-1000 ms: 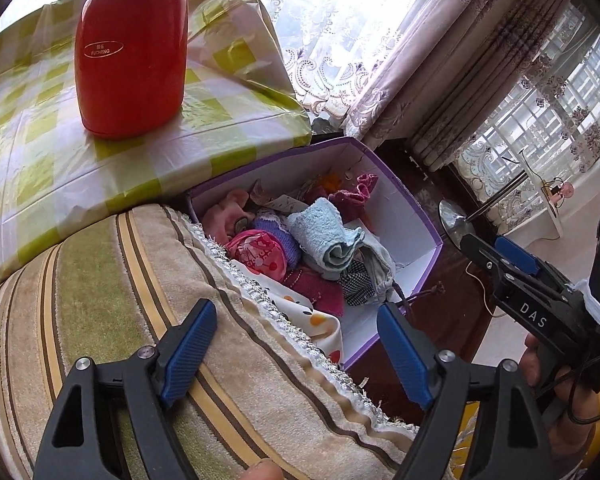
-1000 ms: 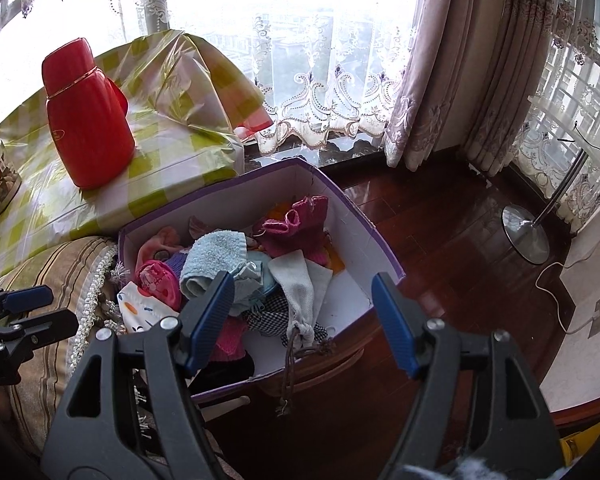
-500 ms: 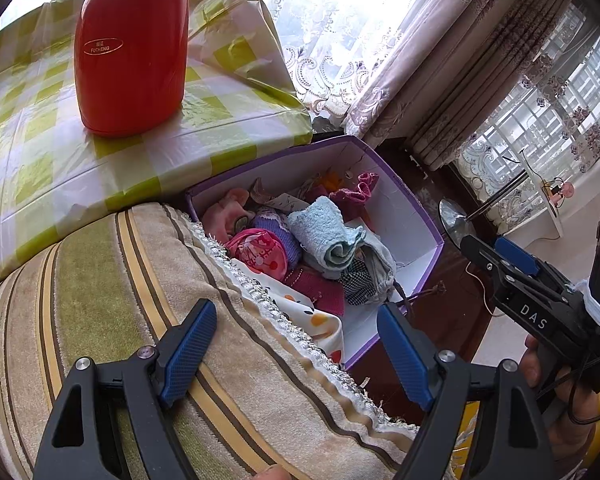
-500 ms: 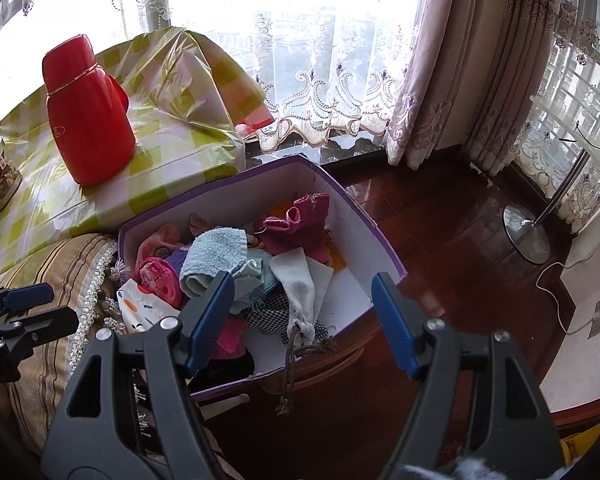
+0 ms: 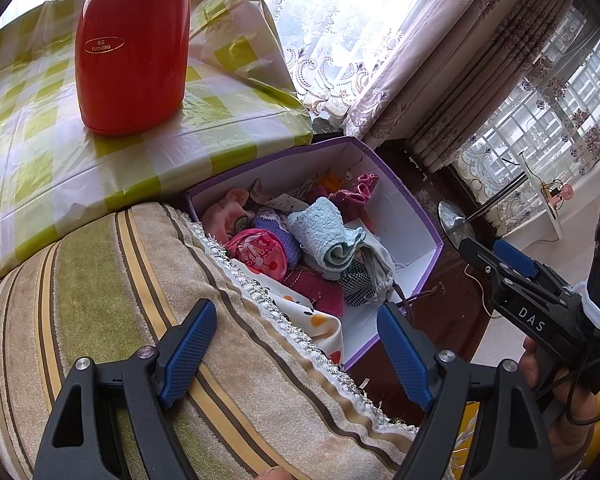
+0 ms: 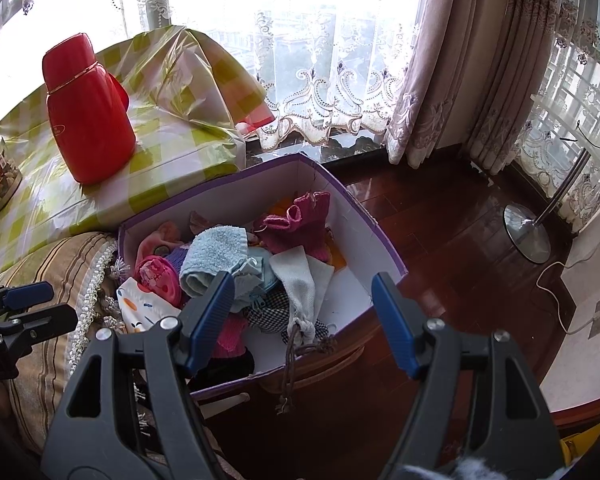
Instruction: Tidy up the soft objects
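Strong daylight through lace curtains (image 6: 320,80), window blown out white; glare on glossy floor (image 6: 460,248); sharp focus; heavy fisheye bending, dark vignette corners.

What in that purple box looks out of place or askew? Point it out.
The soft items lie jumbled in the purple box, none folded. The grey drawstring pouch spills forward, its brown cord dangling over the front wall. The light blue towel sits half unrolled on top.

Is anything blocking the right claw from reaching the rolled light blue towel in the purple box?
Nothing visible does. The right claw is open above the purple box, which has no lid, and the light blue towel lies on top of the pile.
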Demonstrator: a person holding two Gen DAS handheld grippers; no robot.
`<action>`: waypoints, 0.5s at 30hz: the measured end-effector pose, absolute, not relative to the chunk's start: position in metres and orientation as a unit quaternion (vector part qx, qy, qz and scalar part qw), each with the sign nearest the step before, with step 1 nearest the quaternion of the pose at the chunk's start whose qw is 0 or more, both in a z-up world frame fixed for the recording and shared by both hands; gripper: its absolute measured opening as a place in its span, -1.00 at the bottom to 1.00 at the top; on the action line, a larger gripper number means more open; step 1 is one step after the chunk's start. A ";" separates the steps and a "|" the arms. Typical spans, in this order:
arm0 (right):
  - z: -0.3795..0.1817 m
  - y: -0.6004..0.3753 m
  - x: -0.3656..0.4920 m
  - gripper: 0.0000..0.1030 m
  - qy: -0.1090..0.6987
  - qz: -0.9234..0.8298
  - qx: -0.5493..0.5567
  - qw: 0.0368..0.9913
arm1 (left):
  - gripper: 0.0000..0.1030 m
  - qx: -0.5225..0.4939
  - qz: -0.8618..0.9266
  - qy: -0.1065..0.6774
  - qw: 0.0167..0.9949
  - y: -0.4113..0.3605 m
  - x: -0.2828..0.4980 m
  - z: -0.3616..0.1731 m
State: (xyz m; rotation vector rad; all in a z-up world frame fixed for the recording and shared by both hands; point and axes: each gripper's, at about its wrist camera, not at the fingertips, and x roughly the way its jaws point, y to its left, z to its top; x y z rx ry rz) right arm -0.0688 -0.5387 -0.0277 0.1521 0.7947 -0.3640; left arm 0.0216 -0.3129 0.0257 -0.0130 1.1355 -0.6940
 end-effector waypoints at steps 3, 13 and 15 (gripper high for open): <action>-0.028 -0.539 -0.069 0.44 0.385 -0.176 0.074 0.903 | 0.62 -0.006 -0.322 0.527 0.787 -0.313 0.022 0.026; -0.028 -0.539 -0.069 0.44 0.385 -0.176 0.074 0.903 | 0.62 -0.006 -0.322 0.527 0.787 -0.313 0.022 0.026; -0.029 -0.539 -0.068 0.44 0.386 -0.175 0.074 0.903 | 0.62 -0.006 -0.322 0.527 0.787 -0.313 0.022 0.026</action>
